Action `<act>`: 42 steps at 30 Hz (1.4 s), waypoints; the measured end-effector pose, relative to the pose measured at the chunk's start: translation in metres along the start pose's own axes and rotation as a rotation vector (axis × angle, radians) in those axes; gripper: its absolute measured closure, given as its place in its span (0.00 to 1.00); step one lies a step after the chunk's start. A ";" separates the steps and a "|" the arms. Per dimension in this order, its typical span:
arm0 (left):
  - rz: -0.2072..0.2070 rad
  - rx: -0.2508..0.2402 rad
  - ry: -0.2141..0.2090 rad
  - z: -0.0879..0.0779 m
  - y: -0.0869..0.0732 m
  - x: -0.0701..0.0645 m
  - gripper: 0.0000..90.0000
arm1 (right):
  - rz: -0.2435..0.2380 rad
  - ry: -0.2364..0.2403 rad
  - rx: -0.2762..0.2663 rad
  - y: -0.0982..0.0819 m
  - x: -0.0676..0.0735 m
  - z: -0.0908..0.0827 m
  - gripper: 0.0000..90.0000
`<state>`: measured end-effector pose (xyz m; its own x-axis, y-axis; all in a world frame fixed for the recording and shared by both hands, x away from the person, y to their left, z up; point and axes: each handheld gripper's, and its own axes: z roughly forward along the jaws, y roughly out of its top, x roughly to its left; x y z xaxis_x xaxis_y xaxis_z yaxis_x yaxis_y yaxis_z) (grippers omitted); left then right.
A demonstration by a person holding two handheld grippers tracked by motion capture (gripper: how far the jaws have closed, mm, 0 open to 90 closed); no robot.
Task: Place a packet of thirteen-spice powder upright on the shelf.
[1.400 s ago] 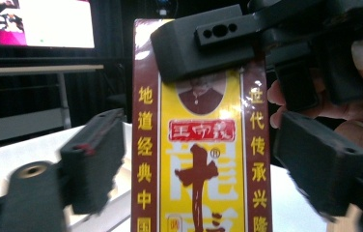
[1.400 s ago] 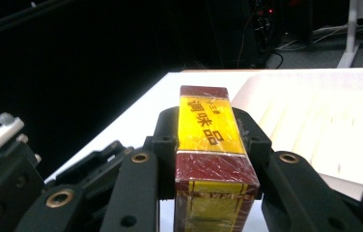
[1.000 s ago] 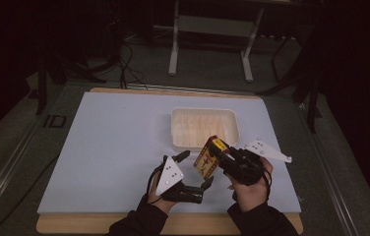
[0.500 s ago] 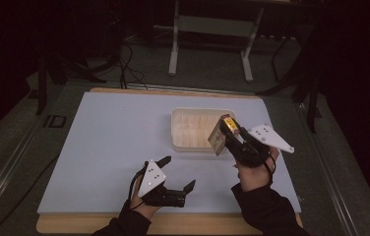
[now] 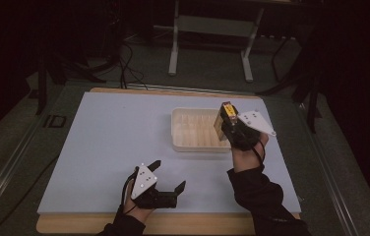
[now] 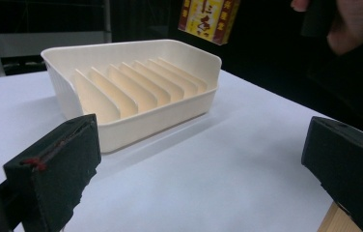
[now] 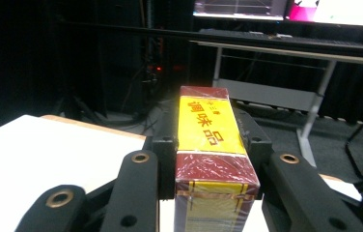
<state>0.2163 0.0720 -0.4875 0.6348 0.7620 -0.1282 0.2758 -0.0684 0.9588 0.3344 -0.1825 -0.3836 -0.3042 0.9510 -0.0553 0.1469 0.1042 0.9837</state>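
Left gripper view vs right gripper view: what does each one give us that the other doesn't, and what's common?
Left gripper view alone: the cream slotted tray with its row of dividers, and the left gripper with jaws wide apart, nothing between them. Right gripper view alone: the right gripper clamped on the box's sides, plus a metal stand and screens behind. Both: the yellow and red box, seen in the left gripper view above the tray's far corner, and the white tabletop.

Tray (image 6: 136, 92): cream plastic, smooth, semi-matt. Box (image 7: 212, 145): yellow/maroon card under glossy clear film, w/ wrinkles. Left gripper (image 6: 208, 179) pads (image 6: 59, 164): black, matt, foam-like. Table (image 5: 99, 147): pale matt top, bare wood edge (image 5: 173, 223). Sleeve (image 5: 266, 201): dark cloth.
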 end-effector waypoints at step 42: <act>0.036 0.002 -0.001 0.003 -0.004 -0.002 0.01 | 0.136 -0.152 0.072 -0.047 -0.002 0.072 0.75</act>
<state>0.2161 0.0683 -0.4924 0.6451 0.7583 -0.0941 0.2541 -0.0968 0.9623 0.3958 -0.1683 -0.4423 -0.1322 0.9901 0.0469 0.2453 -0.0132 0.9694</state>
